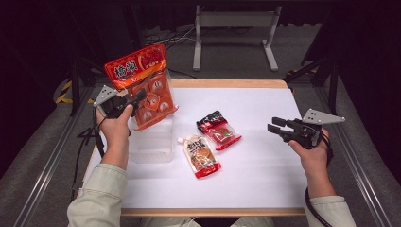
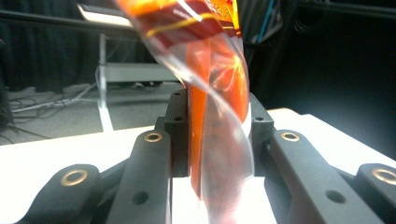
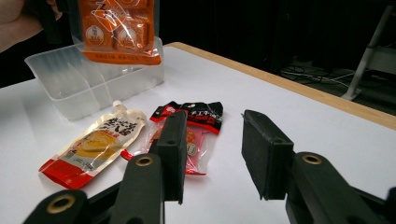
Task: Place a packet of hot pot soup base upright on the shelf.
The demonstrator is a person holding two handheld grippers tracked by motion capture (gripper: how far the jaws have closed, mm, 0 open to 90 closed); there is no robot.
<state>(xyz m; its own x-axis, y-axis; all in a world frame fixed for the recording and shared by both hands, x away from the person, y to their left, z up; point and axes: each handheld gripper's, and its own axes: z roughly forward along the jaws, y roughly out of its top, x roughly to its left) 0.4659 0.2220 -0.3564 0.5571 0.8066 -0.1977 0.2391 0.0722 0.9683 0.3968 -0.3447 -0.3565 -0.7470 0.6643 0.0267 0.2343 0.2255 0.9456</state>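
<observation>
- Left tongs (image 1: 137,97) clamp the orange snack bag (image 1: 144,85), lifted above the clear plastic bin (image 1: 152,142).
- Right tongs (image 1: 274,127) hover parted; a spouted pouch (image 1: 201,155) and a red packet (image 1: 218,129) lie on the desk (image 1: 265,161) between the two tongs.

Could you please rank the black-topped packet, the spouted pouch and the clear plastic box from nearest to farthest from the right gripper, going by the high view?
From the right gripper:
1. Black-topped packet, mid-table, just to the gripper's left.
2. Spouted pouch, left of the packet and nearer the person.
3. Clear plastic box, at the table's left side, beneath the big orange bag held by the left gripper.
</observation>
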